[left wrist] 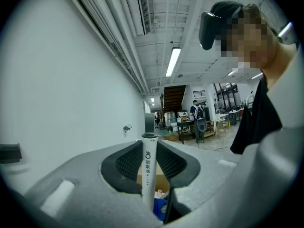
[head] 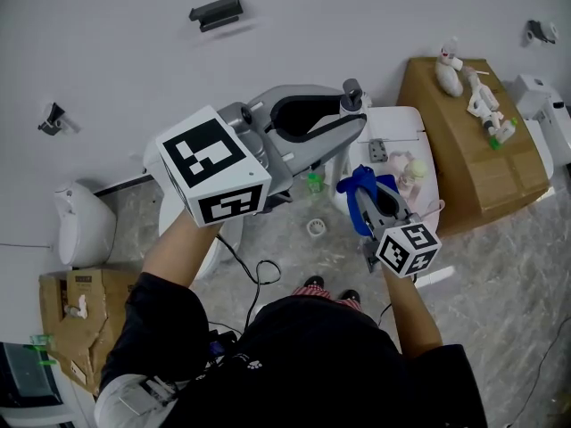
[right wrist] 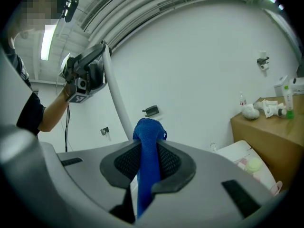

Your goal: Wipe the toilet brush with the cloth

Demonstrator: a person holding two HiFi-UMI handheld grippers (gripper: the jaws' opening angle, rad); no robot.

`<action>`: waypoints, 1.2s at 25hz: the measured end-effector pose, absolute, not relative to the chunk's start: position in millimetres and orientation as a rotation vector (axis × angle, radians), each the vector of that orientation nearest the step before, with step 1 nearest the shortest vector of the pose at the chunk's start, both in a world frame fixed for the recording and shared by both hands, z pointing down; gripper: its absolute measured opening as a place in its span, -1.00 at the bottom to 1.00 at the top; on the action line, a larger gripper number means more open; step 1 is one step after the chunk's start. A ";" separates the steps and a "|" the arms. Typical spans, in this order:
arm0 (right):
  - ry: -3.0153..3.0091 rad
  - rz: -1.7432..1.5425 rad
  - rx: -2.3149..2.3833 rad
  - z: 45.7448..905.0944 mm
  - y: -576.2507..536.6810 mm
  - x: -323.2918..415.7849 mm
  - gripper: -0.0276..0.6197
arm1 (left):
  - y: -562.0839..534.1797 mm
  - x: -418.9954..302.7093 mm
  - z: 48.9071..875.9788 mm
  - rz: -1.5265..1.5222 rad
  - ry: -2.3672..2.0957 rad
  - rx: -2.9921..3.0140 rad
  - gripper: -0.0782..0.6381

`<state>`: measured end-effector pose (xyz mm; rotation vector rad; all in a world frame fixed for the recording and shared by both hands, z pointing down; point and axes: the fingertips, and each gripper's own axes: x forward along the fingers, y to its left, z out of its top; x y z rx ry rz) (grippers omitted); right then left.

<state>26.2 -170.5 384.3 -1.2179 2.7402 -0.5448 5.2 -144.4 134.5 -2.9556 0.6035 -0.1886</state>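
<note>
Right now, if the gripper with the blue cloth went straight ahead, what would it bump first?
Probably the toilet brush handle: the white pole slants just behind the blue cloth pinched in the right gripper. Past it there's only the wall. I can't tell how close the pole is.

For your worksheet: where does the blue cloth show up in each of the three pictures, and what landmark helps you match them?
Head view: the blue cloth is right of centre, at the tip of the right gripper.
Left gripper view: cloth is a small patch at the bottom edge, just right of the brush handle.
Right gripper view: cloth is in the centre, clamped between the jaws.
Shared landmark: the white brush handle.
</note>
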 end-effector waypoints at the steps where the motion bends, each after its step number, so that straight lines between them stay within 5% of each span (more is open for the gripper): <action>1: 2.733 -0.530 -1.214 377.7 -169.8 27.6 -0.72 | -143.8 5.0 134.8 -0.185 0.597 -2.958 -0.52; 30: 2.544 -0.155 -0.928 183.7 -154.3 47.5 -0.72 | -112.5 18.1 124.8 -0.126 0.212 -3.027 -0.52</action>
